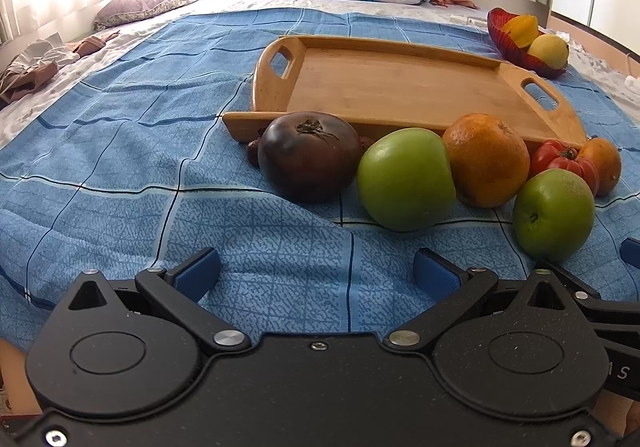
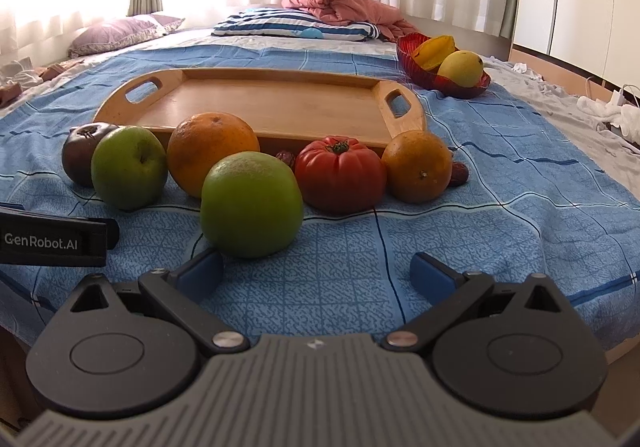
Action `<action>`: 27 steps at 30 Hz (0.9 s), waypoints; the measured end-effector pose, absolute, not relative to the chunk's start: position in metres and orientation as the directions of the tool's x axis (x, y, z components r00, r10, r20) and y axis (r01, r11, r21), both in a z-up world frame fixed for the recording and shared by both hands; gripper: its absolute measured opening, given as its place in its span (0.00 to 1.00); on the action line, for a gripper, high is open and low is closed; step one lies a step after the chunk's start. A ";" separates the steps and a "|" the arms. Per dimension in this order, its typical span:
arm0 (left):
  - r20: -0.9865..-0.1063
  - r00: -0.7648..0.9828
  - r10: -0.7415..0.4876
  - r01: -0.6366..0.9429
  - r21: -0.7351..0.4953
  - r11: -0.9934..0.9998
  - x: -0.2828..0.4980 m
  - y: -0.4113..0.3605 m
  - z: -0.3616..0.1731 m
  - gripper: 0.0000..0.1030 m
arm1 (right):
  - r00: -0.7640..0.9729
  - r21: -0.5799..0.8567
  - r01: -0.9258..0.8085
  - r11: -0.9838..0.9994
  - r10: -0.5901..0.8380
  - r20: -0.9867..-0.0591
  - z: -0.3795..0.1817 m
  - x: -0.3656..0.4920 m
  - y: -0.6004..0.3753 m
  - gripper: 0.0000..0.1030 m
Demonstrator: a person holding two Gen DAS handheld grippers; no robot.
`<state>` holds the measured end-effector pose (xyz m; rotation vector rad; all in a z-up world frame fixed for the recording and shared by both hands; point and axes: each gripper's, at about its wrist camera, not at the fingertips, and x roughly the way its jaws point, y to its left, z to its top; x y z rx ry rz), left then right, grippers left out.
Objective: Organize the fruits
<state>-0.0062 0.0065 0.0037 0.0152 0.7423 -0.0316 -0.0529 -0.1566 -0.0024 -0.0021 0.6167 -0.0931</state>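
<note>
Nearest the right gripper sits a green apple, just ahead of its left pad, on the blue checked bedspread. Both grippers stand with their jaws wide apart and nothing between them; the left gripper hovers over bare cloth short of the fruit row.

That row lies along the near edge of an empty wooden tray: a dark purple fruit, a second green apple, a large orange, a ribbed red tomato and a smaller orange, most touching their neighbours. A red bowl beyond the tray holds yellow fruit.

The apples and oranges look firm and fairly weighty, with smooth round skins that could roll or slip; I would close the pads across the widest part, level with the middle. The tomato is likely softer and bruises easily, so a light squeeze on its flanks, away from the stalk, seems wise. The mattress will give under any downward push, so fruit may tip or roll together
</note>
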 end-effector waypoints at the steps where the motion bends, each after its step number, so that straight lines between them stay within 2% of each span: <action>1: -0.675 0.737 -0.031 0.038 -0.004 0.999 -0.007 0.008 0.004 1.00 | 0.816 -0.017 0.080 0.997 -0.076 -0.573 -0.002 -0.054 -0.158 1.00; 11: -0.607 0.783 -0.133 0.086 -0.106 0.991 -0.011 0.018 0.023 1.00 | 0.872 0.009 0.008 1.000 -0.003 -0.490 0.006 -0.062 -0.150 1.00; 16: -0.564 0.811 -0.155 0.117 -0.103 0.988 -0.014 0.013 0.033 1.00 | 0.888 0.011 0.020 1.000 -0.012 -0.460 0.007 -0.060 -0.149 0.91; 21: -0.557 0.806 -0.201 0.148 -0.139 0.979 -0.013 0.012 0.037 0.93 | 0.891 0.011 0.009 1.000 -0.003 -0.454 0.007 -0.058 -0.148 0.79; 27: -0.565 0.792 -0.232 0.188 -0.136 0.973 -0.010 0.006 0.040 0.72 | 0.890 0.032 -0.016 0.999 0.029 -0.454 0.006 -0.052 -0.145 0.66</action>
